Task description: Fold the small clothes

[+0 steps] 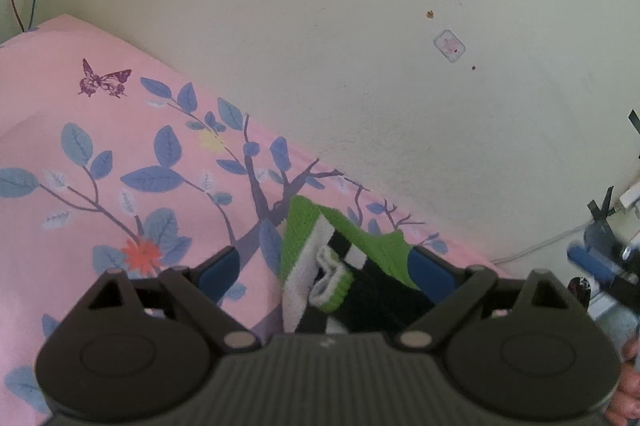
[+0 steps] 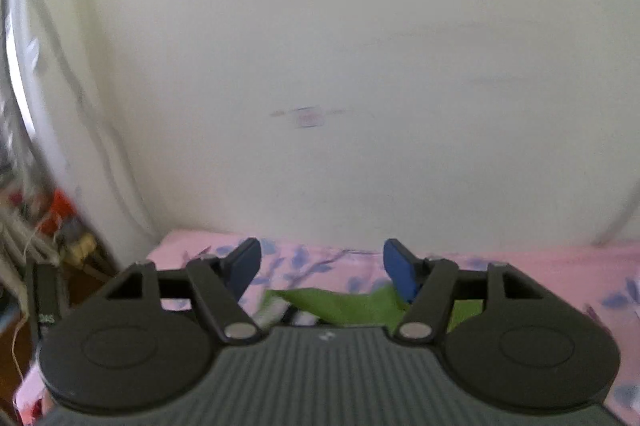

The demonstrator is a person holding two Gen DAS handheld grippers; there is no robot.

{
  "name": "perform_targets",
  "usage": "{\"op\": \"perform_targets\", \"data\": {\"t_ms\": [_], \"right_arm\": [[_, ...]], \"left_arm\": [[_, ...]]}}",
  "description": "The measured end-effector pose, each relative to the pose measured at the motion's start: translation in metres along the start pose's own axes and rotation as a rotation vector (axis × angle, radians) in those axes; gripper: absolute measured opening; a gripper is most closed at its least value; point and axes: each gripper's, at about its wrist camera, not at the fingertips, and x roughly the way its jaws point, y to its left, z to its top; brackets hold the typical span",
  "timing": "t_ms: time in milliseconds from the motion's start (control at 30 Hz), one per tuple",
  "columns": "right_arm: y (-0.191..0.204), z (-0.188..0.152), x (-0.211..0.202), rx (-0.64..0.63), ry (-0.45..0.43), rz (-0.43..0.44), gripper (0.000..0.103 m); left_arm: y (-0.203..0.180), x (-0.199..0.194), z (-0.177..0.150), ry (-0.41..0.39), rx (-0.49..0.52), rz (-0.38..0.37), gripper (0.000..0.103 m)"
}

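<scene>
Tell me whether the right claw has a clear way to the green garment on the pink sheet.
Probably yes: the right claw is open, nothing lies between it and the green garment just below its tips.

No words or numbers can be read here. A small sticker point(image 1: 449, 46) on the pale wall point(image 1: 360, 26) has a pink picture on it, but any letters are too tiny and fuzzy to tell. In the right wrist view, a dark upright thing point(image 2: 46, 300) at the left edge has a few pale marks low down. They look like letters or numbers, but they are too blurry to read. Each gripper body has a tiny pale mark point(image 1: 327, 343) on its top edge, and it is too small to read.
</scene>
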Motion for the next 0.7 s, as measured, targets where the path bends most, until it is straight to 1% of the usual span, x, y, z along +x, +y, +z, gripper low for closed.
{"op": "perform_targets", "data": {"t_ms": [67,133,167,233,300,333,367,433,467,500,533,600,633,667,700], "right_arm": [[-0.039,-0.014,-0.009,0.03,0.007,-0.114,0.063],[-0.075,-0.033,-0.013,0.053,0.044,-0.216,0.064],[-0.091,-0.045,-0.012,0.07,0.069,-0.253,0.066],[-0.118,-0.066,-0.009,0.122,0.131,-0.283,0.068],[-0.132,-0.083,0.001,0.17,0.187,-0.276,0.068],[-0.14,-0.09,0.006,0.177,0.211,-0.26,0.057],[-0.137,-0.095,0.009,0.152,0.227,-0.264,0.022],[-0.136,-0.094,0.003,0.077,0.154,-0.313,0.0],[-0.133,-0.088,0.005,0.061,0.123,-0.356,0.0],[-0.137,-0.085,0.008,0.038,0.106,-0.432,0.0],[-0.141,-0.086,0.011,0.014,0.107,-0.491,0.0],[-0.148,-0.09,0.013,0.045,0.14,-0.468,0.0],[-0.147,-0.093,0.009,0.042,0.14,-0.447,0.014],[-0.142,-0.095,0.002,0.032,0.12,-0.44,0.038],[-0.135,-0.095,-0.007,0.023,0.083,-0.444,0.053]], "left_arm": [[-0.001,0.006,-0.003,0.013,0.011,0.011,0.094],[-0.003,0.011,-0.006,0.027,0.023,0.021,0.094],[-0.005,0.013,-0.008,0.032,0.03,0.025,0.094],[-0.007,0.017,-0.011,0.04,0.048,0.035,0.094],[-0.01,0.021,-0.013,0.048,0.07,0.045,0.094],[-0.011,0.022,-0.014,0.052,0.078,0.048,0.094],[-0.011,0.023,-0.015,0.055,0.086,0.05,0.094],[-0.013,0.026,-0.017,0.06,0.101,0.061,0.094],[-0.013,0.027,-0.018,0.064,0.106,0.068,0.094],[-0.012,0.029,-0.018,0.069,0.108,0.073,0.094],[-0.012,0.031,-0.018,0.076,0.11,0.077,0.094],[-0.011,0.034,-0.019,0.085,0.11,0.084,0.094],[-0.011,0.034,-0.019,0.085,0.109,0.082,0.094],[-0.011,0.032,-0.019,0.083,0.108,0.079,0.094],[-0.012,0.031,-0.018,0.079,0.108,0.074,0.094]]}}
